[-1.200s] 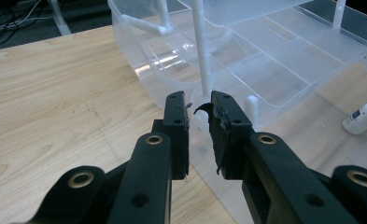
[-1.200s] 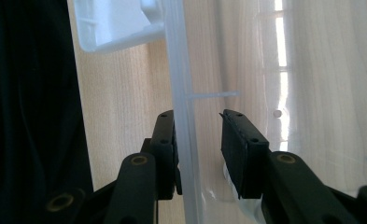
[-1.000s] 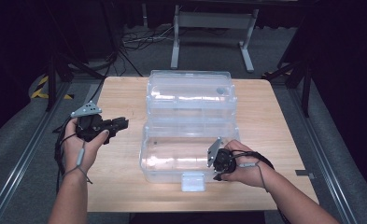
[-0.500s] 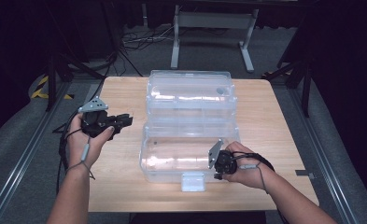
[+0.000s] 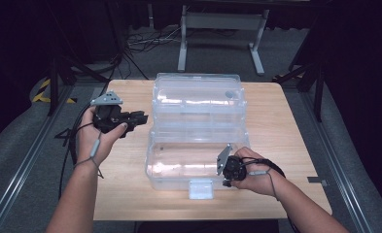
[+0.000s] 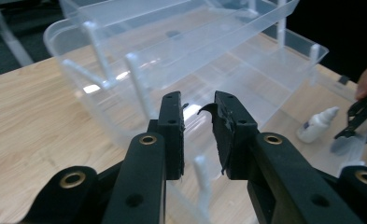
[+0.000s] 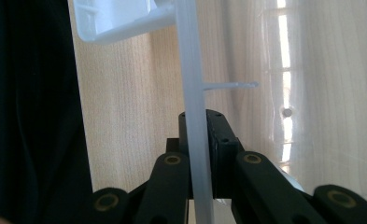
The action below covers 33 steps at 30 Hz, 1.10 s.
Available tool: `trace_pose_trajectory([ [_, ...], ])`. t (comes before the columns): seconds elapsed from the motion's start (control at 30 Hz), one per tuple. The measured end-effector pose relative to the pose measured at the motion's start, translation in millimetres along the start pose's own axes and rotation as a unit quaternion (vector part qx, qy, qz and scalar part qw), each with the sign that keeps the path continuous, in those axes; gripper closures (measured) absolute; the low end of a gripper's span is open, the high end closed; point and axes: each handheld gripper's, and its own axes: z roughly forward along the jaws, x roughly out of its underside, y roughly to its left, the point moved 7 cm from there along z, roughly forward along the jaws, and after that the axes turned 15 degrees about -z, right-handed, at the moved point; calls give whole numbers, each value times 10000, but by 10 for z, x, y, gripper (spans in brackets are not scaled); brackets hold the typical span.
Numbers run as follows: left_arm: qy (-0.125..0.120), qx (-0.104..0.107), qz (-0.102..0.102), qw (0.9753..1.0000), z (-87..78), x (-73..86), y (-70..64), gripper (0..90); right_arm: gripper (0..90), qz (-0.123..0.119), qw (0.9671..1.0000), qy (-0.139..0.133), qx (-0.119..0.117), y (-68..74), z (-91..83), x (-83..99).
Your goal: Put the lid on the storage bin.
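While the clear plastic box (image 5: pixel 198 131) lies opened flat on the wooden table (image 5: pixel 281 145), we log it as our landmark: one container in two halves, the far half (image 5: pixel 198 97) toward the back edge of the table and the near half (image 5: pixel 188 162) toward us, with one white latch tab (image 5: pixel 200 188) on the near half's front wall.

Contents: in the left gripper view we count one small white dropper bottle (image 6: pixel 317 124) lying inside the box, near its wall on the side of our right hand. We see nothing else lying in the box in that view; from the high view the glare on the plastic keeps us from telling more.

Left gripper (image 5: pixel 139 118): held in our left hand (image 5: pixel 98 138) just left of the box, level with the seam between the two halves, apart from the plastic. Its jaws stand slightly parted with a narrow gap, gripping nothing.

Right gripper (image 5: pixel 225 170): at the near half's right front corner, held by our right hand (image 5: pixel 254 172). In the right gripper view its jaws are closed onto the thin clear wall of the box, one jaw on each face.

Count: one box, one bottle, two grippers.
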Motion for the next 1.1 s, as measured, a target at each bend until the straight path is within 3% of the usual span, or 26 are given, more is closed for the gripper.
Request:
trace_pose_trajectory([
  [0.1, 47, 37, 91, 9999, 43, -54, -47, 736, 866, 21, 10000, -14, -17, 3, 0, 0],
  [0.27, 95, 299, 148, 9994, 141, -209, -159, 733, 865, 36, 10000, -36, -33, -3, 2, -4],
  [0.37, 150, 323, 295, 9989, 189, -306, -220, 730, 865, 39, 10000, -32, -53, -1, 0, -4],
  [0.53, 194, 395, 349, 9984, 293, -434, -269, 728, 865, 29, 10000, -55, -58, -3, -1, 1],
  [0.77, 387, 557, 620, 9958, 491, -517, -399, 730, 865, 54, 9999, -110, -29, 1, 0, 5],
  [1.1, 627, 552, 798, 9933, 708, -633, -470, 714, 864, 31, 9999, -122, -47, 1, 0, 6],
])
